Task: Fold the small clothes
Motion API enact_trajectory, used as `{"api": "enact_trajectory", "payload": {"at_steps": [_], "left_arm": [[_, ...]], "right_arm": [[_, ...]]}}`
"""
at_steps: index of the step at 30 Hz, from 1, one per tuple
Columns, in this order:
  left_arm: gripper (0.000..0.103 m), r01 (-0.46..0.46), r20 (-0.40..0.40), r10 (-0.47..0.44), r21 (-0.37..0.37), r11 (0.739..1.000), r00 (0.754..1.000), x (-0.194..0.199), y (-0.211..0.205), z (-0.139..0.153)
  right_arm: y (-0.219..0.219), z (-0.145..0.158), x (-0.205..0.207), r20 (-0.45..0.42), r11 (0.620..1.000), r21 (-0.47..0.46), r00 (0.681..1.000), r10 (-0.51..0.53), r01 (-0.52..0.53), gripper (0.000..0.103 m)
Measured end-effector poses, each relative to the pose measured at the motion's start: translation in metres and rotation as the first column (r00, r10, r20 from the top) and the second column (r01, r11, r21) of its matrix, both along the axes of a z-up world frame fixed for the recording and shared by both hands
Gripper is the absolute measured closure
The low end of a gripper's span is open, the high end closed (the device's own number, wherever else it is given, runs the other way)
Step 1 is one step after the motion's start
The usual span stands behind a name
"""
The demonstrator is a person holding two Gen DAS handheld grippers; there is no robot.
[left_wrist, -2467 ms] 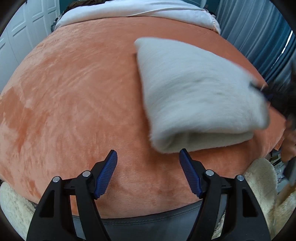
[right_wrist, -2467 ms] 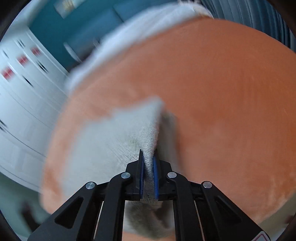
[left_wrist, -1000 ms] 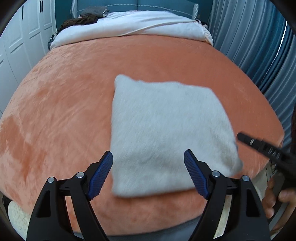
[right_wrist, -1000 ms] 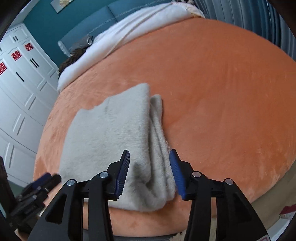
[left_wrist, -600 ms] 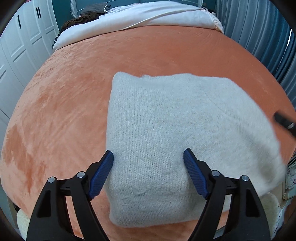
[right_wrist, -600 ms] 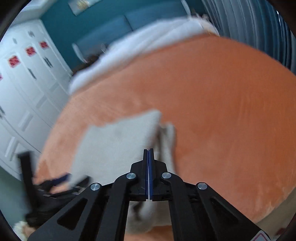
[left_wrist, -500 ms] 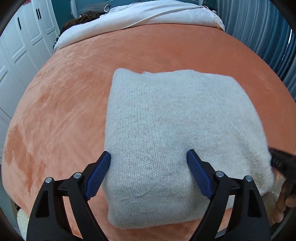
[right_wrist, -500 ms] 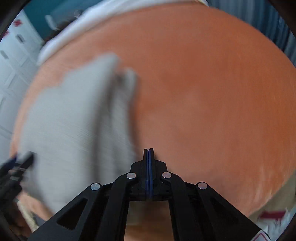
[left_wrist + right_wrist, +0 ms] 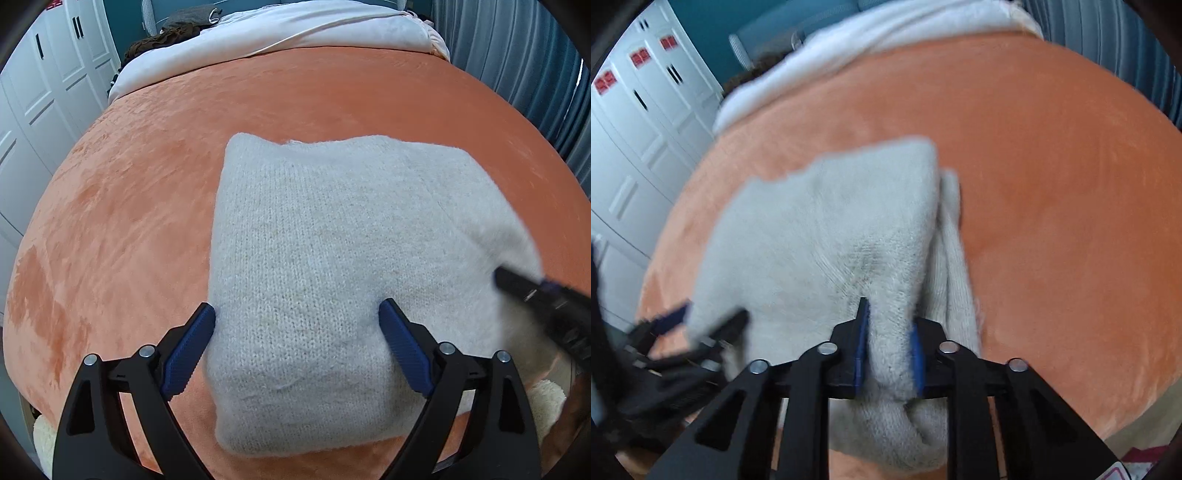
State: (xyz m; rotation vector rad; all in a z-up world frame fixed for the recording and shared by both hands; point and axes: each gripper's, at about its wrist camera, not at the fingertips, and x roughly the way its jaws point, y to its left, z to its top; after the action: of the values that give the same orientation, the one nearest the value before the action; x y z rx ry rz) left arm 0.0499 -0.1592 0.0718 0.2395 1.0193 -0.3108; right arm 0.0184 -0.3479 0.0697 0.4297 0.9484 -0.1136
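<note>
A folded light grey knit sweater [image 9: 332, 258] lies on the orange bedspread [image 9: 129, 192] near the bed's front edge. My left gripper [image 9: 297, 332] is open, its blue pads set wide over the sweater's near left part. In the right wrist view the sweater [image 9: 820, 229] shows with layered edges on its right side. My right gripper [image 9: 888, 347] is shut on a thick fold of the sweater at its near right edge. Its black tip [image 9: 535, 295] shows at the right of the left wrist view.
White bedding [image 9: 295, 29] and dark clothes [image 9: 173, 33] lie at the far end of the bed. White wardrobe doors [image 9: 48, 85] stand to the left, blue curtains [image 9: 517, 55] to the right. A cream fluffy rug [image 9: 546, 402] lies below the bed's front edge.
My right gripper, shut and empty half a second ago, has come in and closed on the sweater's near right edge. My left gripper stays open over the sweater and has moved little.
</note>
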Motion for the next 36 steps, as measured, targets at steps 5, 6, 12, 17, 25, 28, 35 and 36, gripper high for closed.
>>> {"api": "enact_trajectory", "payload": {"at_steps": [5, 6, 12, 17, 25, 28, 35, 36], "left_arm": [[0.013, 0.008, 0.004, -0.008, 0.008, 1.0, 1.0, 0.001, -0.003, -0.004], [0.013, 0.009, 0.004, -0.009, 0.016, 1.0, 1.0, 0.0, -0.006, -0.005], [0.014, -0.011, -0.017, 0.009, -0.088, 0.996, 1.0, -0.004, 0.012, 0.006], [0.007, -0.07, -0.082, 0.046, -0.325, 0.943, 0.996, -0.02, 0.063, 0.013], [0.007, -0.217, -0.262, 0.112, -0.417, 0.882, 0.959, -0.016, 0.092, -0.03], [0.007, -0.185, -0.243, 0.075, -0.47, 0.863, 0.967, -0.003, 0.08, -0.025], [0.005, -0.265, -0.358, 0.081, -0.501, 0.824, 0.93, 0.039, 0.057, -0.048], [0.005, -0.273, -0.369, 0.087, -0.49, 0.828, 0.925, 0.04, 0.055, -0.052]], "right_arm": [[-0.013, -0.035, 0.01, -0.106, 1.0, -0.012, 0.994, -0.01, 0.008, 0.089], [-0.012, -0.045, 0.012, -0.1, 1.0, -0.028, 0.995, 0.007, -0.01, 0.087], [-0.007, -0.008, 0.005, -0.036, 0.998, -0.051, 0.999, -0.024, 0.022, 0.066], [-0.02, 0.001, -0.052, 0.028, 0.994, 0.006, 0.994, -0.107, 0.107, 0.036], [-0.027, -0.046, -0.058, -0.024, 0.955, 0.273, 0.993, -0.113, 0.115, 0.032], [-0.03, -0.057, -0.037, -0.034, 0.938, 0.327, 0.993, -0.112, 0.117, 0.029], [-0.045, -0.073, 0.004, -0.026, 0.894, 0.434, 0.993, -0.111, 0.111, 0.026], [-0.045, -0.074, 0.008, -0.028, 0.895, 0.432, 0.994, -0.108, 0.109, 0.026]]}}
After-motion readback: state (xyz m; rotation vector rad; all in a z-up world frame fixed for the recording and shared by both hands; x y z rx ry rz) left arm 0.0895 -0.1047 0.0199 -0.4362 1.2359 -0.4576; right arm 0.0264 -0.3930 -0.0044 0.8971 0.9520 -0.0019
